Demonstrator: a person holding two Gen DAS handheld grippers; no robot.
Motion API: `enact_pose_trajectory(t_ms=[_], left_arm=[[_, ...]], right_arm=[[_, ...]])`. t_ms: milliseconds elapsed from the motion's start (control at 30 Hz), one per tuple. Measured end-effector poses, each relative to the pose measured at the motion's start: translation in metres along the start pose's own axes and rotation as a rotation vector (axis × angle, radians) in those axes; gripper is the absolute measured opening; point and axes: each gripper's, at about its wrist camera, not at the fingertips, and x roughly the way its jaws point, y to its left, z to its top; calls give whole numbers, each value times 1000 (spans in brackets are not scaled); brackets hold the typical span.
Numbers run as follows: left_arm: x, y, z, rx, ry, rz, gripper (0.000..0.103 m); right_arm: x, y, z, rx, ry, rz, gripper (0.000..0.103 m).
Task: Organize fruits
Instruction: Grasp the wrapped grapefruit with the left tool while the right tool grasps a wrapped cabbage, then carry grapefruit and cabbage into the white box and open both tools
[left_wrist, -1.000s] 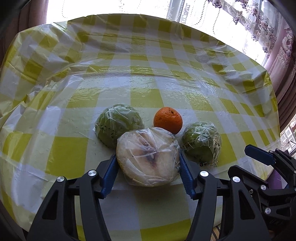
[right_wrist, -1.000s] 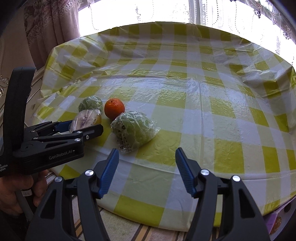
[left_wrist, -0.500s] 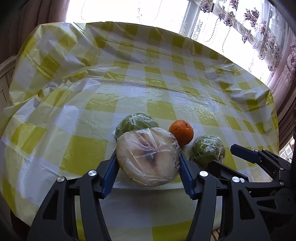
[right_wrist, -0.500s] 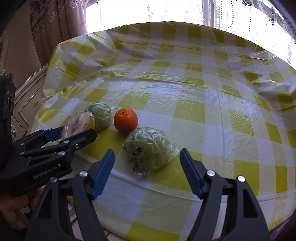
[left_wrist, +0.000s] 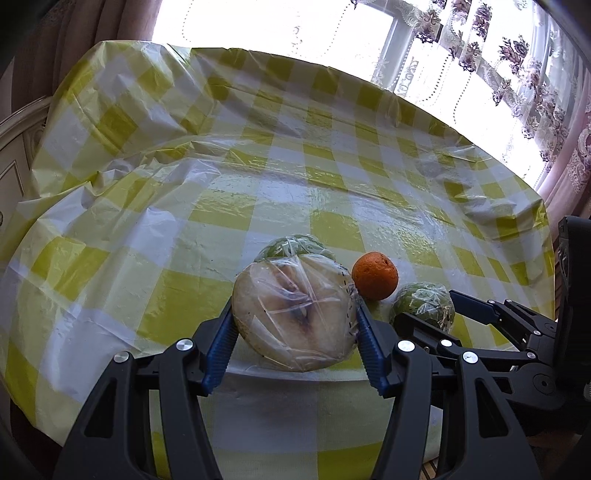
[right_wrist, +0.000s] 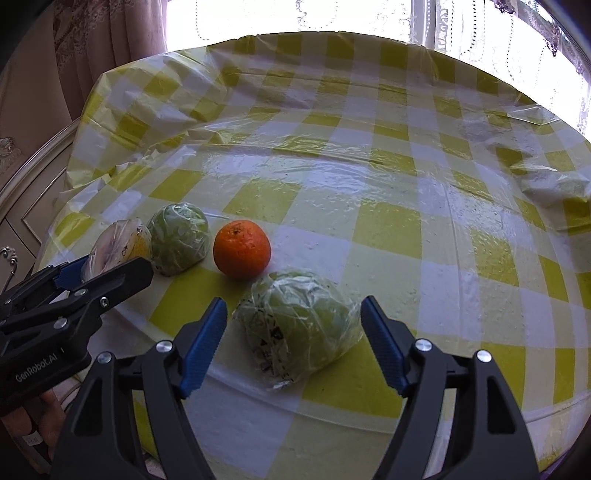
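Observation:
My left gripper is shut on a pale cut fruit half wrapped in plastic film, held near the table's front edge; it also shows in the right wrist view. Behind it lies a wrapped green fruit, also in the right wrist view. An orange sits in the middle. My right gripper is open, its fingers on either side of a second wrapped green fruit without touching it.
The round table has a yellow and white checked cloth under wrinkled clear plastic. Curtains and a bright window stand behind it. A cream cabinet is at the left. The fruits lie close to the front edge.
My right gripper has moved forward until its open fingers flank the near green fruit. My left gripper, still holding the cut fruit, has turned a little to the left and lifted.

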Motion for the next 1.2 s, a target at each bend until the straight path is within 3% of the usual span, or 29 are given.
enact_pose_trajectory(t_ms=[100, 200, 333, 1200], left_arm=[[0, 0, -1, 1, 0, 0, 58], [0, 0, -1, 2, 1, 1, 58], [-1, 0, -1, 6, -1, 3, 58], [-31, -64, -6, 179, -34, 7, 57]], right_arm=[[4, 2, 1, -2, 8, -7, 76], [7, 5, 1, -13, 18, -31, 65], [5, 5, 0, -13, 12, -33, 62], [-65, -50, -43, 118, -56, -66, 62]])
